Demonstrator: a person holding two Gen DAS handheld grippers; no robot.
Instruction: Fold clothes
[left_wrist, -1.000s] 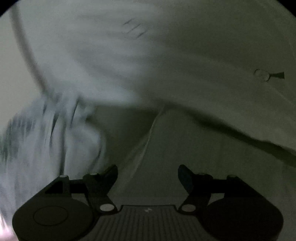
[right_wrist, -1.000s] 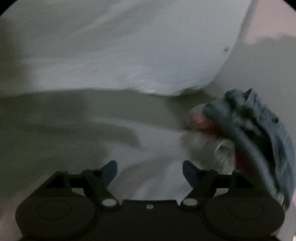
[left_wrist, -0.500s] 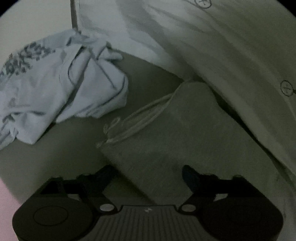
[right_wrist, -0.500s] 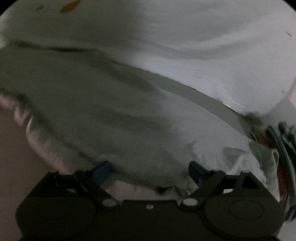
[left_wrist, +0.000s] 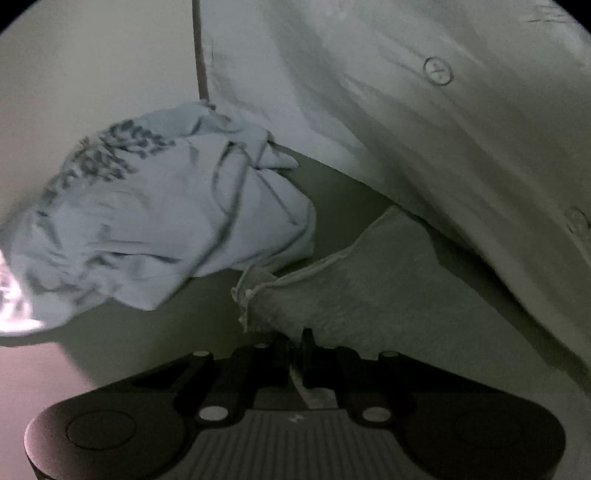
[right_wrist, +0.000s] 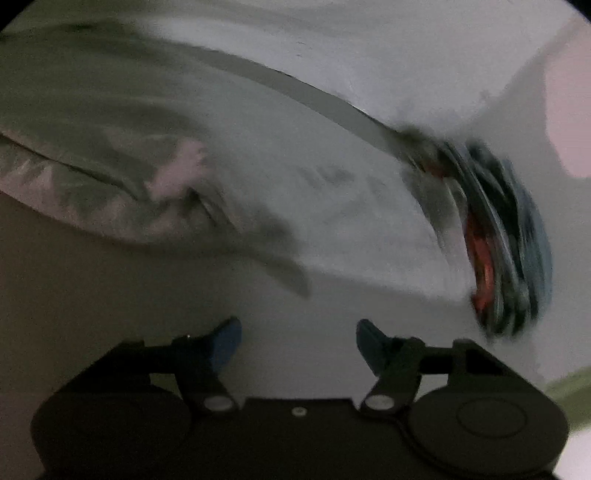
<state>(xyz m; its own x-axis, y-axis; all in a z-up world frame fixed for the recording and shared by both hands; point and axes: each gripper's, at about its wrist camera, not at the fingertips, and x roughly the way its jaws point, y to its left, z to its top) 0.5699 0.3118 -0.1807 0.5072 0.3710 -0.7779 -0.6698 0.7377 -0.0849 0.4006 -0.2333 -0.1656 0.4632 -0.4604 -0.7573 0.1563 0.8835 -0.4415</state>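
A grey-green garment (left_wrist: 376, 288) with a stitched hem lies on the surface in the left wrist view. My left gripper (left_wrist: 295, 343) is shut on its near edge, with cloth pinched between the jaws. The same garment (right_wrist: 96, 122) shows blurred at the left of the right wrist view. My right gripper (right_wrist: 297, 334) is open and empty, just in front of the garment's near edge, not touching it.
A crumpled pale blue printed garment (left_wrist: 155, 221) lies left of the grey one. A large white sheet or duvet (left_wrist: 443, 122) with buttons rises behind. A blurred pile of dark blue and red clothes (right_wrist: 506, 236) sits at the right.
My left gripper closed on the grey garment's edge; it was open before. My right gripper swung over the garment and stays open.
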